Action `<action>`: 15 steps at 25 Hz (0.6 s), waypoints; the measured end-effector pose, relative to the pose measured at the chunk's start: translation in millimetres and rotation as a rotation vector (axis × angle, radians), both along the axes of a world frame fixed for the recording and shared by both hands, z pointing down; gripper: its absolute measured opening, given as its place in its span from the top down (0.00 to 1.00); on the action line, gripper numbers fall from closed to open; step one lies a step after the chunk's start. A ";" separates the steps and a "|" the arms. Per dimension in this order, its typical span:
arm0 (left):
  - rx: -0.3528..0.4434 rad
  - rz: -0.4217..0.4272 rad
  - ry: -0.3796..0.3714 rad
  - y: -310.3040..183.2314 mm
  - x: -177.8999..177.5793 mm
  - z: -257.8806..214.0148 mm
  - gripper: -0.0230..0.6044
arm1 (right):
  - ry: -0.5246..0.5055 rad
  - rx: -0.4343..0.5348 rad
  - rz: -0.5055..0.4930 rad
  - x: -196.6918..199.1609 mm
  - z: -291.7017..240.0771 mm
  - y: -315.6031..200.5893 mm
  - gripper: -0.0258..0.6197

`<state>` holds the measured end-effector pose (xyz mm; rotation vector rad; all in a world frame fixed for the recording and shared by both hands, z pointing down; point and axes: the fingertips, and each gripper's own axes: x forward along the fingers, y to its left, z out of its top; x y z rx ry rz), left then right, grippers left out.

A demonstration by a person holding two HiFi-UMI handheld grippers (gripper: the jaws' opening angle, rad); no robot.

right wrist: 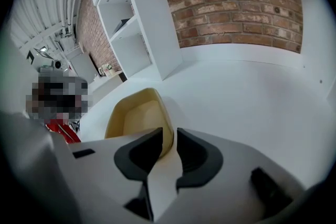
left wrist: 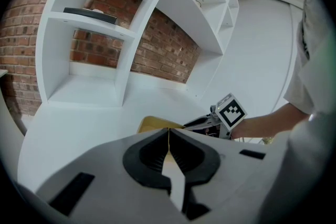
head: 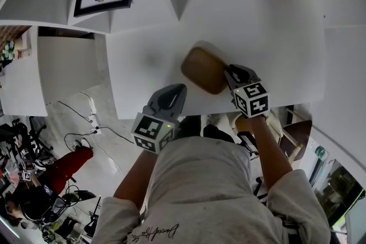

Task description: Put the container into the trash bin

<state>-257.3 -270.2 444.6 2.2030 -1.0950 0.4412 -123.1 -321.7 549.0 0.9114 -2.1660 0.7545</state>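
On the white bench (head: 269,26), close to its front edge, is the beige container (head: 203,68) with its open side turned toward the right gripper (head: 233,74). This gripper has its jaws closed narrowly on the container's rim, one jaw inside the wall and one outside. Beside it, the left gripper (head: 171,95) is over the bench edge with its jaws pressed fully together and nothing between them, and the container is near, just beyond its tips.

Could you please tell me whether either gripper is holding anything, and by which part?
The right gripper holds the container by its near rim, with the wall between its jaws. The left gripper is shut and empty.
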 end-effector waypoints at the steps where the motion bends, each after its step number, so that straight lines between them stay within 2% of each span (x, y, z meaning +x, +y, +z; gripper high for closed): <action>1: 0.000 -0.001 -0.001 0.0 -0.5 0.4 0.93 | -0.002 -0.002 0.000 -0.7 0.9 -0.4 0.84; 15: -0.001 -0.002 -0.003 3.0 -4.4 -0.2 0.93 | 0.050 -0.009 -0.008 -2.1 4.3 -2.5 0.89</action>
